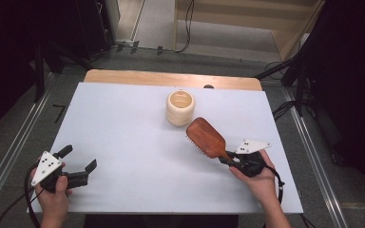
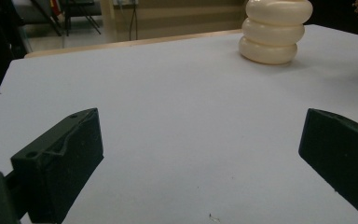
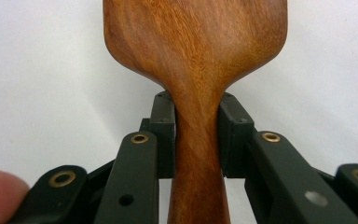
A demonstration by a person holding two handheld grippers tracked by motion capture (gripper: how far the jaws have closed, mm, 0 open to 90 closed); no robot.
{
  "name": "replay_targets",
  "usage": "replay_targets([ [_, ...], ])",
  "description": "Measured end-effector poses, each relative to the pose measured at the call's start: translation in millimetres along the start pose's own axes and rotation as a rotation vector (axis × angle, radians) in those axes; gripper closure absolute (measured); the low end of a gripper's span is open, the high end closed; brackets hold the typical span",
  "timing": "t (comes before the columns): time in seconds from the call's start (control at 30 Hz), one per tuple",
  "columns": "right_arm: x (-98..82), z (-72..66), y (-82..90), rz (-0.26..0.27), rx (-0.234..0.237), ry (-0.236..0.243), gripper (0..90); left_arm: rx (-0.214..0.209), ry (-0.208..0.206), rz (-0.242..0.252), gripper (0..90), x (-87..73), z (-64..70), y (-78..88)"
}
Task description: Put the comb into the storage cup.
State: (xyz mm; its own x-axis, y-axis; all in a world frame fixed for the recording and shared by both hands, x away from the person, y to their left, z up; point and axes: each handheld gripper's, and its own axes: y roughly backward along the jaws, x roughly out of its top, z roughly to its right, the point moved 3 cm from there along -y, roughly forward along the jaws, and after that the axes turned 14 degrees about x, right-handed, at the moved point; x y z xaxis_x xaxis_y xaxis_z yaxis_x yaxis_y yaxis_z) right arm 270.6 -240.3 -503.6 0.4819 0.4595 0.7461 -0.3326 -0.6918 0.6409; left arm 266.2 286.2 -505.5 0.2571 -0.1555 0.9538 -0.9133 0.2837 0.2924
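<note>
Right tool (image 3: 198,140) clamping hairbrush (image 3: 196,51) handle, head beyond tips

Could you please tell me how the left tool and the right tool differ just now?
The left tool stands wide open with nothing between its jaws, while the right tool is shut on the wooden hairbrush by its handle. The left sits near the table's left edge, the right near the cream holder. A hand holds each.

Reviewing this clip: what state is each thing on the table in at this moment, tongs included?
Wooden hairbrush: held by its handle, bristles down, head near the holder.
Cream ribbed holder: upright, open top, standing apart.
Right tongs: shut on the brush handle.
Left tongs: open, nothing between them, over the white table.
</note>
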Motion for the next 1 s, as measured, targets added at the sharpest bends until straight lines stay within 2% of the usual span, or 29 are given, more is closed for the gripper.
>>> replay_targets([
  [0.23, 5.4, -3.2, -1.6, 0.068, -0.004, -0.002, 69.9, 0.0, -0.001, 0.001, 0.0, 0.1, 0.1, -0.2],
  [0.5, 7.3, -6.1, -3.0, 0.151, -0.03, -0.009, 69.9, 0.0, -0.002, 0.006, 0.0, 1.2, -0.2, -1.0],
  [0.73, 8.8, -7.8, -1.8, 0.184, -0.038, -0.01, 69.9, 0.012, -0.005, 0.004, 0.0, 2.3, -0.3, -0.4],
  [0.87, 9.8, -7.6, -1.0, 0.209, -0.038, -0.014, 69.9, 0.011, -0.018, 0.0, 0.0, 3.6, 2.6, -0.6],
  [1.0, 11.5, -9.3, -1.9, 0.229, -0.037, -0.02, 69.9, 0.0, -0.015, -0.001, 0.0, 5.7, 6.7, -0.8],
])
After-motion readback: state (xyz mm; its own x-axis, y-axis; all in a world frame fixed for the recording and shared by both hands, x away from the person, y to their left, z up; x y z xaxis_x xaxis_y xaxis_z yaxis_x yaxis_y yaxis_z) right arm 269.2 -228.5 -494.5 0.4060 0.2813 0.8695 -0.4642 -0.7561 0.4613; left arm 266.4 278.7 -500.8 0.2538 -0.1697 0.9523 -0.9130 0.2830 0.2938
